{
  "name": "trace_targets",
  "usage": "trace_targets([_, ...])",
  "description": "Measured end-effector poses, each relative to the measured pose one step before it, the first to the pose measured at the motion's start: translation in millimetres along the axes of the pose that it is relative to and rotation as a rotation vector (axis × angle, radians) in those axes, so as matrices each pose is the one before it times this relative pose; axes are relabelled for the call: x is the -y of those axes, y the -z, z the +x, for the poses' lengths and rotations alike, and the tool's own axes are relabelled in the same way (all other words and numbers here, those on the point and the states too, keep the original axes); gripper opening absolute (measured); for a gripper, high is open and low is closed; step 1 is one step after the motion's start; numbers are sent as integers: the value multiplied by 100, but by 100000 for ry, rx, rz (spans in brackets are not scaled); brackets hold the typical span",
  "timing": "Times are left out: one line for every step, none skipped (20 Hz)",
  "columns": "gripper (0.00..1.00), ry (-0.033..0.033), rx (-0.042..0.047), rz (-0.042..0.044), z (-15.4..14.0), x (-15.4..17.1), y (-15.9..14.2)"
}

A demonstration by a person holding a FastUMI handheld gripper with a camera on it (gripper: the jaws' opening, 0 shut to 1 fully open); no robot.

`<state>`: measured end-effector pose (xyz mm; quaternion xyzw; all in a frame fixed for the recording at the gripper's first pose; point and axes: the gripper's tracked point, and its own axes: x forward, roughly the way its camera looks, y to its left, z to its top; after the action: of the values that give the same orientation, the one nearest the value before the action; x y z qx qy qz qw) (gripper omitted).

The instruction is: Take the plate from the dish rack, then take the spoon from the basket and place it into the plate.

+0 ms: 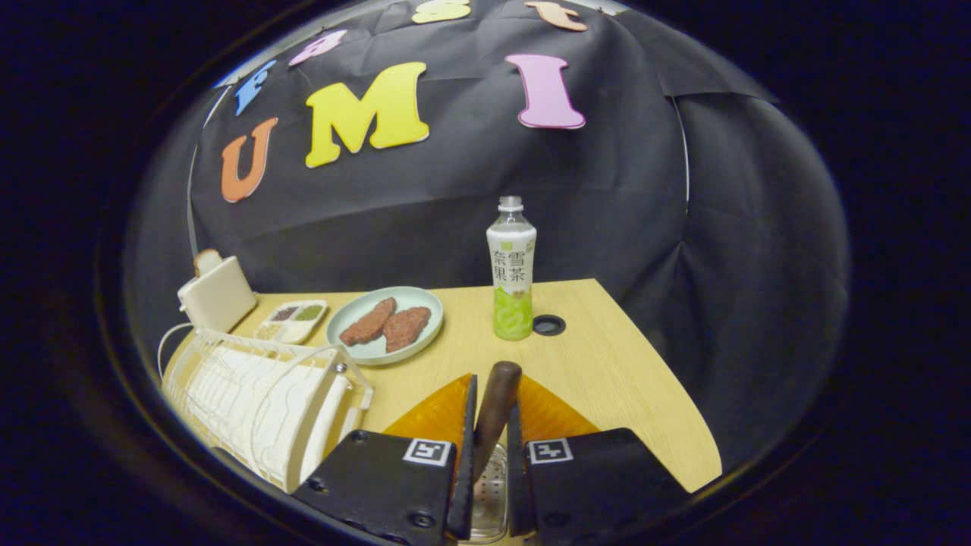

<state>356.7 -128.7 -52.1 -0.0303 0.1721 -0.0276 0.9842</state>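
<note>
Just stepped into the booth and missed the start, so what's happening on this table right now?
The handheld tool is shut on a dark spoon handle, held upright between its fingers above a perforated metal basket. An orange plate lies on the table just ahead. The white dish rack stands beside the fingers; beyond are a green plate with two patties and a drink bottle.

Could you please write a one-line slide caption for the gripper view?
Gripper jaws shut on spoon handle above orange plate; dish rack alongside.

Bottle (511, 274), toaster (217, 297), patties (385, 324), tray (292, 319)
</note>
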Motion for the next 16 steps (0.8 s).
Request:
trace_targets([20,604,1375,416,-676,-195,-300])
trace_targets([18,-434,1072,-16,-671,-376,-269])
trace_targets([18,-732,1177,345,-550,-544,-316])
trace_targets([18,-212,1360,552,-786,-384,-498])
trace_targets([18,427,1683,593,-803,-227,-490])
trace_targets([17,93,1719,-211,-944,-326,-635])
trace_targets([17,336,1533,7,-1110,-334,-456])
trace_targets([17,334,1584,-411,-1239,-336,-624])
trace_targets([17,-193,1540,-713,-1339,-427,-517])
trace_targets([17,40,2038,-1458,-1646,-402,-830])
trace_targets([17,630,2044,-1471,-1320,-218,-743])
trace_targets([17,848,1836,-2303,-1447,-152,-718])
trace_targets([17,444,2067,-1941,-1745,-306,-680])
trace_targets([17,-186,1981,-1952,-1678,-518,-777])
trace_targets([17,-468,2316,-1657,-1664,-606,-579])
trace_targets([17,-505,1860,-1788,-1485,-693,-609])
